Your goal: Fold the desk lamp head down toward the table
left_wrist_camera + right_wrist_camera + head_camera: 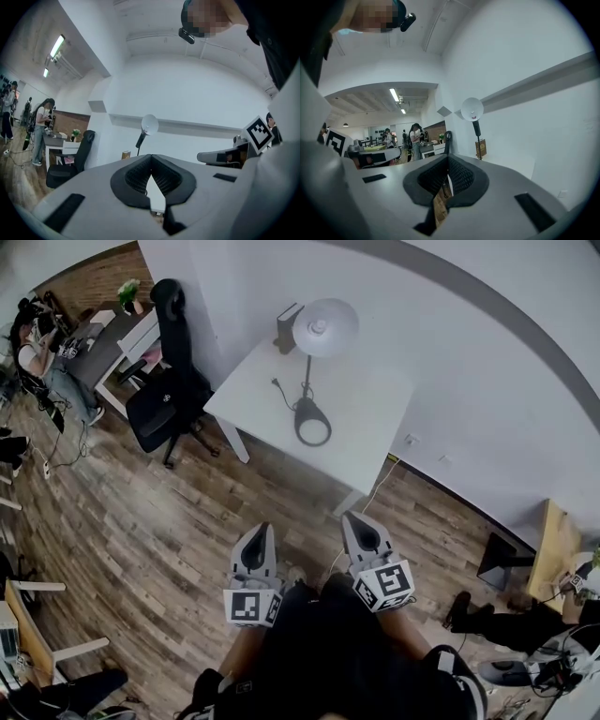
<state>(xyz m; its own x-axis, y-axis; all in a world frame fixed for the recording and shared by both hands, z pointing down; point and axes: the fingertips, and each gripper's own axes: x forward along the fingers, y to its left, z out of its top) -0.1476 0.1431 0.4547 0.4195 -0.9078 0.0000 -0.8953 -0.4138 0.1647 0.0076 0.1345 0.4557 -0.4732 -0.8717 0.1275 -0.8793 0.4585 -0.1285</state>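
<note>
White table [366, 418] stands against a white wall, on a wooden floor [169, 521]. The desk lamp [307, 381] is on it: the ring-shaped base [312, 423] sits near the middle of the surface, the thin stem rises upright, and the round white lamp head [325, 327] is raised above the far edge by the wall. A small brown box [286, 329] stands at the far left corner, just beside the head. The lamp's plug [277, 384] lies on the surface left of the stem. A black office chair [169, 381] stands at the table's left edge.

Left gripper [262, 529] and right gripper [349, 517] are side by side over the floor, well apart from the table, both pointing toward it. On each, the fingers are fully closed, pad against pad, with nothing held between them.
</note>
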